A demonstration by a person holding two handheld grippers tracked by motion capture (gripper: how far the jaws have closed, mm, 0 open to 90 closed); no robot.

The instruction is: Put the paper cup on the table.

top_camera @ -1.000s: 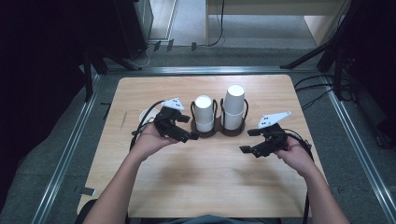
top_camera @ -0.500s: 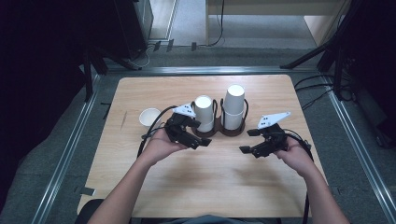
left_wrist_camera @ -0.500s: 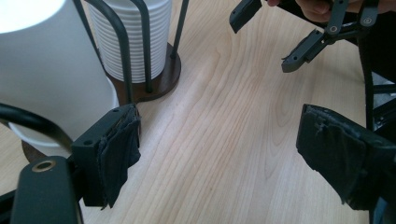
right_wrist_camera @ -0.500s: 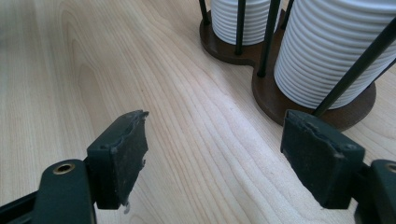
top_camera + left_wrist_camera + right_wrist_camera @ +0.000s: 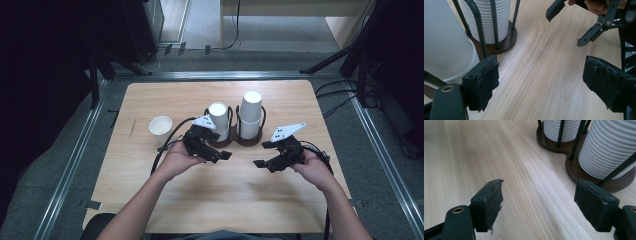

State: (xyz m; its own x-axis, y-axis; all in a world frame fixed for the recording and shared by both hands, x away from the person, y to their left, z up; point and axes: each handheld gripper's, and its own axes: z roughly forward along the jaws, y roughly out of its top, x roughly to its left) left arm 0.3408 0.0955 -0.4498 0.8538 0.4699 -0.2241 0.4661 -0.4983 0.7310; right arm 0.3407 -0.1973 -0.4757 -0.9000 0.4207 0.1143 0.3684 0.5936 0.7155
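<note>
Both tongs, left and right, hang spread and empty before the cup stacks, seemingly poised to pull one off.

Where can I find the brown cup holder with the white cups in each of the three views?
High view: the cup holder stands near the picture's centre.
Left gripper view: upper left corner.
Right gripper view: upper right corner.
Shared landmark: the ribbed white cup stacks between black rods.

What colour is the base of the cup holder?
Dark brown, under black wire posts; the cup holder base shows best in the right gripper view.
</note>
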